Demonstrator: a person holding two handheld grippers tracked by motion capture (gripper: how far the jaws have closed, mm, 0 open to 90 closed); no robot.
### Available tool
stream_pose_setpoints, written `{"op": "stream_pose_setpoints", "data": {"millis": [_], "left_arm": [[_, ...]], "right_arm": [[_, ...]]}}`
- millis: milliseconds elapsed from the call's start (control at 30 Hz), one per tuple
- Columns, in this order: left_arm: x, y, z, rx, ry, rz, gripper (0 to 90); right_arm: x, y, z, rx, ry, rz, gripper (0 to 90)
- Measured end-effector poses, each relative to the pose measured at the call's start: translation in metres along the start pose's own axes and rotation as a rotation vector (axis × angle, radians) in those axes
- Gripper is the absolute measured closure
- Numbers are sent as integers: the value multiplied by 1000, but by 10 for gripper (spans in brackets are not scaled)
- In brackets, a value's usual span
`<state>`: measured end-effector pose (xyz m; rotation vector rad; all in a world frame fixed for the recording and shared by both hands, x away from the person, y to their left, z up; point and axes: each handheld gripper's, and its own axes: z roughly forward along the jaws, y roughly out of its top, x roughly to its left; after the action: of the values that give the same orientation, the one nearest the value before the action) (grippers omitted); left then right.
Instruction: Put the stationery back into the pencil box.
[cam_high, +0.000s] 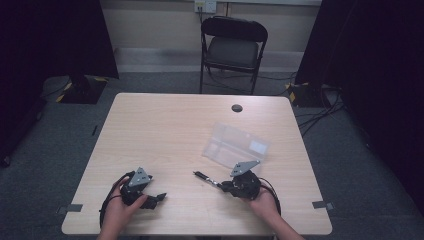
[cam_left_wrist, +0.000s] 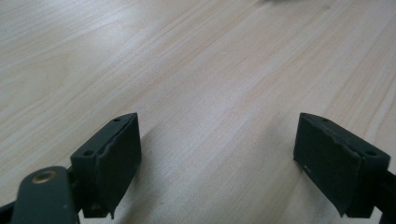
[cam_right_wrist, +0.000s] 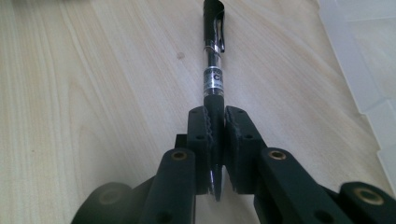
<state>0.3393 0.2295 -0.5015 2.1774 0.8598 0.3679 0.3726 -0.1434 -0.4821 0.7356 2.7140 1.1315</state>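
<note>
Right up close, the right gripper (cam_right_wrist: 216, 128) has its jaws pinched tight on the grip end of a black pen (cam_right_wrist: 214, 60), which pokes out low over the table (cam_high: 165, 130), just beside a clear plastic box (cam_high: 235, 145). The right hand (cam_high: 262, 200) rests near the front edge. The left gripper (cam_left_wrist: 219, 154) sits apart to the left, jaws spread wide around bare wood.

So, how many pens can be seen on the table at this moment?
1. The pen is clamped in the right gripper, just above the table, beside the clear plastic box. None seems hidden.
</note>
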Motion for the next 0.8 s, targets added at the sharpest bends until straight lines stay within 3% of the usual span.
{"op": "stream_pose_setpoints", "data": {"millis": [433, 800], "left_arm": [[0, 0, 0, 0, 0, 0, 149], [0, 0, 0, 0, 0, 0, 149]], "right_arm": [[-8, 4, -21, -44, -7, 19, 811], [-13, 7, -26, -41, -8, 26, 811]]}}
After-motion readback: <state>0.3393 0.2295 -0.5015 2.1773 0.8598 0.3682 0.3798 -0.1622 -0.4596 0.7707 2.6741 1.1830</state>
